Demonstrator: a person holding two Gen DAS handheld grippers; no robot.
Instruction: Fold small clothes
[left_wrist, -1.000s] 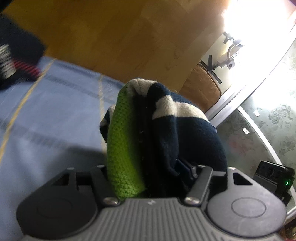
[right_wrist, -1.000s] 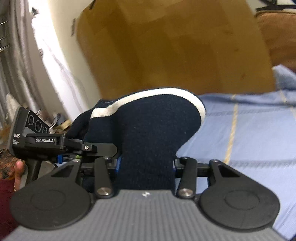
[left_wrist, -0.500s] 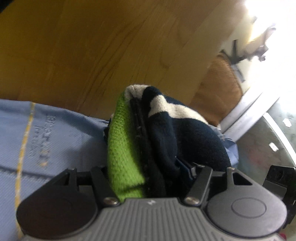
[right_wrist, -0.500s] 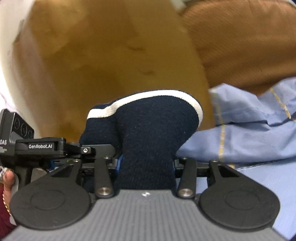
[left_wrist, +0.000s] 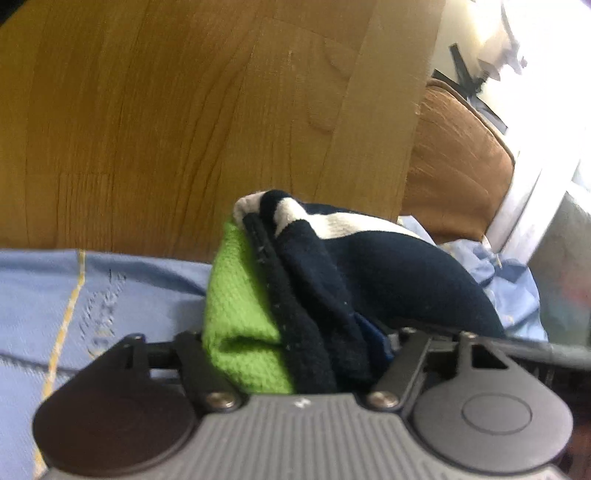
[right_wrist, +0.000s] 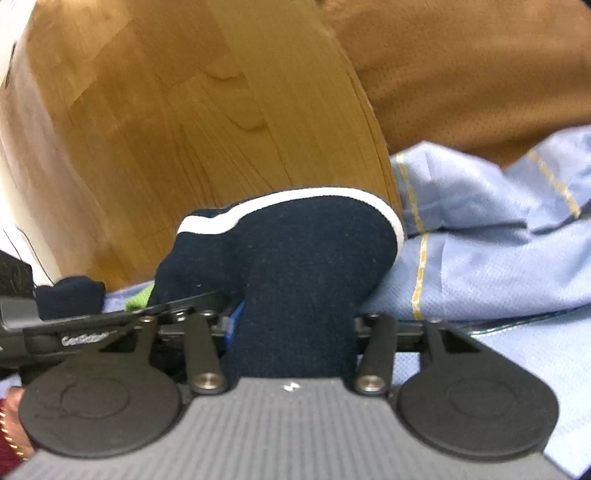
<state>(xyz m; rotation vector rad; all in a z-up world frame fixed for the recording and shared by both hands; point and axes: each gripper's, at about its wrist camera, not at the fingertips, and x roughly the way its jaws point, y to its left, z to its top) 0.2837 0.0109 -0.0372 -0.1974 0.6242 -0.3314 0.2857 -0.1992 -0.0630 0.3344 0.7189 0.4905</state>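
Observation:
A small navy knit garment (left_wrist: 376, 273) with a white stripe and a bright green part (left_wrist: 240, 314) is bunched up and held by both grippers. My left gripper (left_wrist: 295, 354) is shut on its green and navy edge. My right gripper (right_wrist: 291, 332) is shut on the navy end (right_wrist: 295, 266). The fingertips of both are hidden inside the cloth. The left gripper's black body (right_wrist: 74, 332) shows at the left in the right wrist view, close beside the right one. The garment hangs just above the light blue bedsheet (left_wrist: 74, 295).
A wooden headboard (left_wrist: 184, 129) stands right behind the garment. A brown cushion (left_wrist: 454, 166) lies to its right. The blue sheet with yellow lines (right_wrist: 498, 240) is rumpled near the cushion (right_wrist: 480, 74). A bright window is at the far right.
Both grippers have carried the garment toward the headboard and lower over the sheet. The headboard and cushion now fill more of both views. Both grips are unchanged.

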